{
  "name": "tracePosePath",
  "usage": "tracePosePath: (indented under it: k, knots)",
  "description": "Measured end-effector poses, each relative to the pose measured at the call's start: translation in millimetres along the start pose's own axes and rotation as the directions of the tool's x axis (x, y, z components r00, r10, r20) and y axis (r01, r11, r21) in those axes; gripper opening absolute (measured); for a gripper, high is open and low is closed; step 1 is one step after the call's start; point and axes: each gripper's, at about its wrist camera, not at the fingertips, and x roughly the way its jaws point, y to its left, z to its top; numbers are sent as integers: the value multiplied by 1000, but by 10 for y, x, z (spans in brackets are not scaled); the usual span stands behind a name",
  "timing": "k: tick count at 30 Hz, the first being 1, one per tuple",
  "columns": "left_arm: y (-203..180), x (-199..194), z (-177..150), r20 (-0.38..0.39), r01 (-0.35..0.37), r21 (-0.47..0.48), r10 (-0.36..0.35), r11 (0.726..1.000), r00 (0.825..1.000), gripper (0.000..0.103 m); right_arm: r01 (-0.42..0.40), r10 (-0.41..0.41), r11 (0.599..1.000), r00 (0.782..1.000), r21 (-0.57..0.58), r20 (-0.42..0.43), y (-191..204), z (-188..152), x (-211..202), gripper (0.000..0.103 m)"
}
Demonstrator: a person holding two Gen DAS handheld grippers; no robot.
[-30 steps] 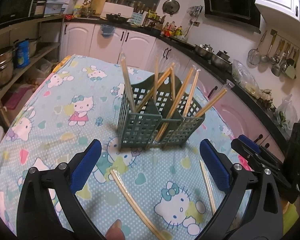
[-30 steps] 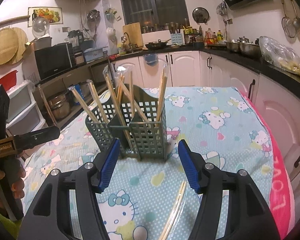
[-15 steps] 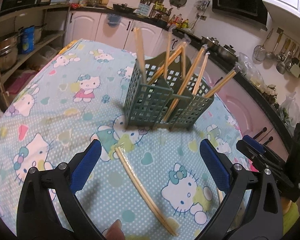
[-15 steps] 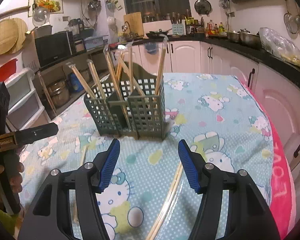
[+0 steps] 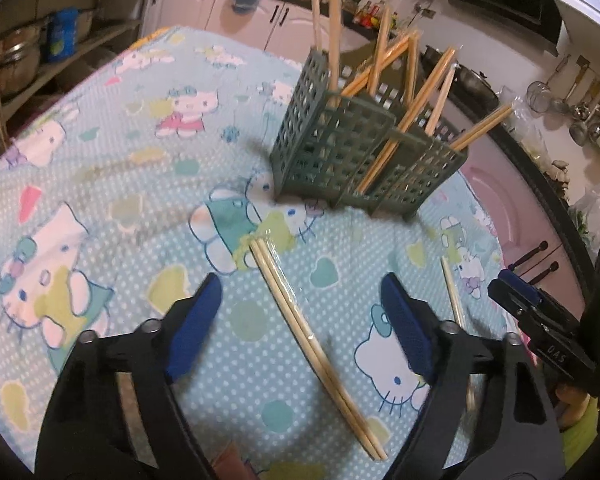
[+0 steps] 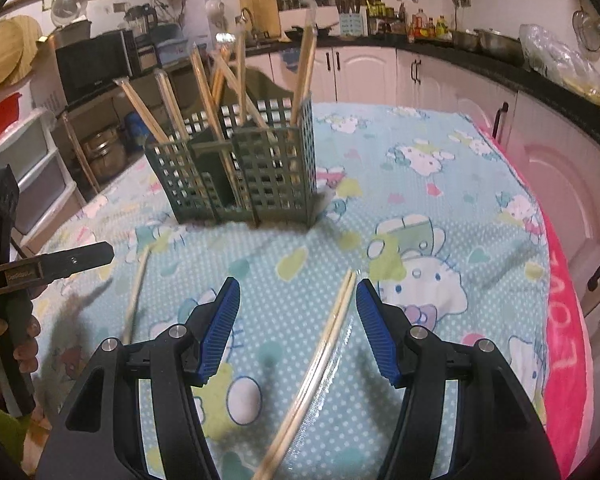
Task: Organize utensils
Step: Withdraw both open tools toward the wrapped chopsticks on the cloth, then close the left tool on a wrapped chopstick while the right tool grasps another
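Straddling a wrapped chopstick pair [image 5: 316, 348], left gripper [image 5: 300, 328] fingers spread wide, holding nothing. Right gripper [image 6: 298, 330] likewise open over a second pair [image 6: 320, 356]. Both pairs lie flat on counter cloth [image 6: 440, 208], near green caddy [image 6: 236, 168] w/ upright chopsticks.

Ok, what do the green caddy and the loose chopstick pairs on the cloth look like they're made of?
Green caddy: looks like matte moulded plastic, with a uniform grid of square holes. Chopstick pair: pale, light tan like bamboo or wood, apparently in a clear plastic sleeve, going by the glossy glare; same for the other pair.
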Motion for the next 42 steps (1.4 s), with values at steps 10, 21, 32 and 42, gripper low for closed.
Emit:
tracePosePath:
  k: [10, 21, 32, 42]
  knots:
    - [49, 314, -51, -79, 21, -51, -25, 998, 997, 47, 17, -15, 999, 997, 30, -76, -140, -34, 188, 58]
    - [91, 472, 107, -88, -3, -72, -3, 997, 996, 41, 10, 7, 996, 983, 91, -185, -319, 90, 597, 58]
    - [88, 555, 209, -92, -35, -68, 29, 997, 995, 33, 55, -30, 993, 971, 102, -237, -368, 183, 848, 25]
    - [123, 666, 356, -109, -97, -61, 90, 993, 990, 11, 27, -7, 993, 984, 113, -177, -353, 225, 706, 12]
